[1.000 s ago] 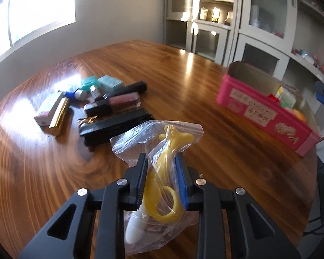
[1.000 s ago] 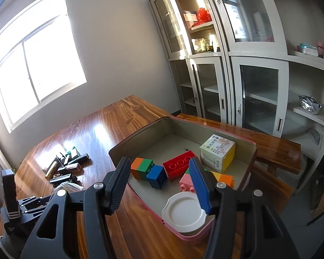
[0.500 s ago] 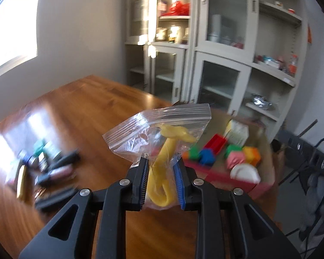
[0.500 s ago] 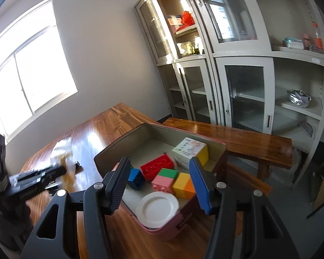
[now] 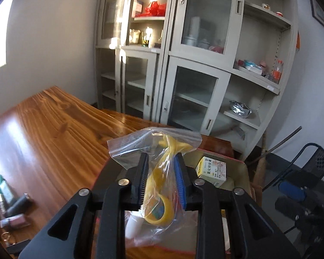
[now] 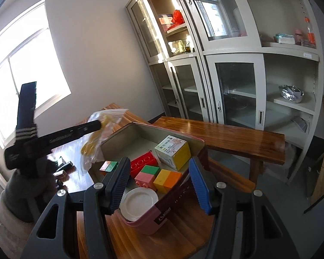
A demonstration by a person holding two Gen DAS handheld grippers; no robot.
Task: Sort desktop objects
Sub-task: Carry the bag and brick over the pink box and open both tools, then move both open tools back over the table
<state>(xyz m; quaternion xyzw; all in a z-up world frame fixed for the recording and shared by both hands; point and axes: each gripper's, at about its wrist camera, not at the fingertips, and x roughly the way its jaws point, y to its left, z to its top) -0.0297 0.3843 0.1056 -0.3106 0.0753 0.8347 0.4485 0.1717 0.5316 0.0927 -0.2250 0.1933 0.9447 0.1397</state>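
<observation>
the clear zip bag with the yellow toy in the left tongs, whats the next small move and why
Probably let it drop. The clear plastic zip bag holding a yellow toy hangs between the left tongs at the near rim of the open pink box, and the jaws have just been opening. I would open them a little more, perhaps after easing further over the coloured blocks, so the bag lands inside.

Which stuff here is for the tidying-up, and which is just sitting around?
For the tidying:
- left claw, opening around bag with yellow toy
- pink box
- blocks inside it
- table clutter

Just sitting around:
- cabinets
- bench
</observation>
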